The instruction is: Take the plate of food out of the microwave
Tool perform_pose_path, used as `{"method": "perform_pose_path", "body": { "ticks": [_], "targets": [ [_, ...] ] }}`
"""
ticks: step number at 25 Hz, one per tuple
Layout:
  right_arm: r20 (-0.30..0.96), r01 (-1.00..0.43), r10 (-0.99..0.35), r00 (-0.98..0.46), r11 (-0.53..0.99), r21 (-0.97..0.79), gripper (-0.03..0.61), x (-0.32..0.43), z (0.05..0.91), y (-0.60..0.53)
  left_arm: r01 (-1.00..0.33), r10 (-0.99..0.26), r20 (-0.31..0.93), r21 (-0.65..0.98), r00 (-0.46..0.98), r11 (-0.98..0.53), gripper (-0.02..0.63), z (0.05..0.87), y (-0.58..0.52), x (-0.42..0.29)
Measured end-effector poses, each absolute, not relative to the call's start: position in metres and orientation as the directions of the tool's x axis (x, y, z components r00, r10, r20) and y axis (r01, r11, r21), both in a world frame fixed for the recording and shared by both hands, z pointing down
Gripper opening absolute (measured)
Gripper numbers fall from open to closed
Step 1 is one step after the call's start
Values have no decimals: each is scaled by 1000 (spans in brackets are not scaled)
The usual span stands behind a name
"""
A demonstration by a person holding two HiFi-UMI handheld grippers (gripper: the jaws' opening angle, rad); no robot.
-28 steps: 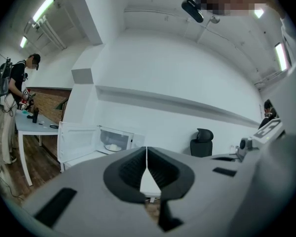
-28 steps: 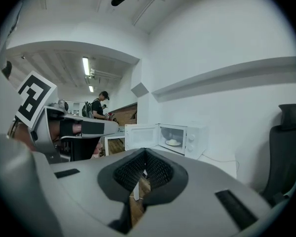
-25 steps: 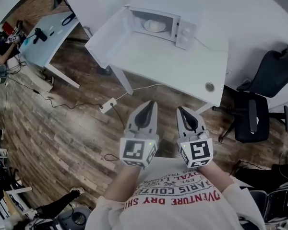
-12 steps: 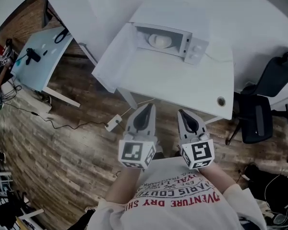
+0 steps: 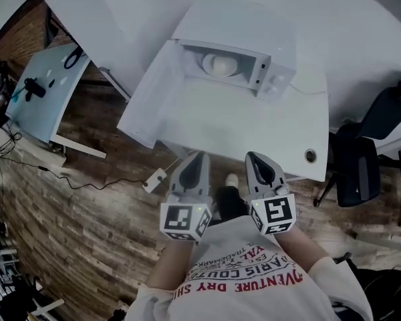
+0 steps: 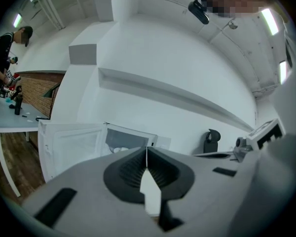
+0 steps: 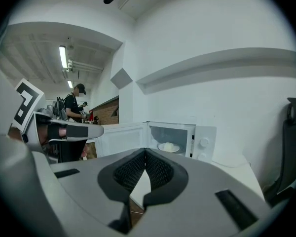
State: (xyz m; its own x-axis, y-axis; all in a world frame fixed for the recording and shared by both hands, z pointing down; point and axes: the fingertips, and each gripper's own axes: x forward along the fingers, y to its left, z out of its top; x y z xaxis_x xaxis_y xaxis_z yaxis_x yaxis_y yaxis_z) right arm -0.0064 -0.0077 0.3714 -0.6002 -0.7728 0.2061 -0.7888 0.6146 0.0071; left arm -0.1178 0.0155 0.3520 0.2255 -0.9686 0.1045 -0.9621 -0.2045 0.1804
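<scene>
Head view first, says my spotter: where is the plate of food [image 5: 220,63]?

Me: Inside the microwave [image 5: 273,80], at the back of the white table [image 5: 254,132]. The door [image 7: 122,138] stands swung wide to the left, so the cavity is open to me. The plate sits on the cavity floor with a pale mound of food in its middle.

Spotter: And your tools?

Me: The left gripper [image 5: 199,159] and right gripper [image 5: 255,160] hang side by side close to my chest. They are over the wooden floor [image 5: 87,212] at the table's near edge, well apart from the microwave. In each gripper view the jaws are pressed together at the tips with nothing between them, so I'm carrying nothing.

Spotter: How do you expect it to handle?

Me: I judge it stiff and smooth, with a hard rim that could slip between the pads. It would likely be brittle if I knocked it on the door frame. Whether it's hot I can't tell from here. The food looks as if it would slide should the plate tilt, and the weight sits in the centre. I'd spread both pairs of jaws and bite the bare rim on the near left and near right, clear of the food. Then I'd draw it out level, because one gripper alone would probably let it tip.
</scene>
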Motion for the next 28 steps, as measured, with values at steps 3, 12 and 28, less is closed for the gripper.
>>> {"method": "perform_pose_path", "body": {
  "ticks": [3,12,28],
  "targets": [
    [202,-791,-774,-600,611,-6,12,-7,375,-40,-967,-969,115,159,221,-201,11,354,-16,-120],
    [204,-768,-753,-625,640,13,12,-24,377,-154,-961,-958,146,163,246,-222,11,358,-138,-121],
    [305,-839,-806,-508,543,38,12,-23,411,-262,-933,-917,233,241,324,-268,11,394,-248,-138]
  ]
}}
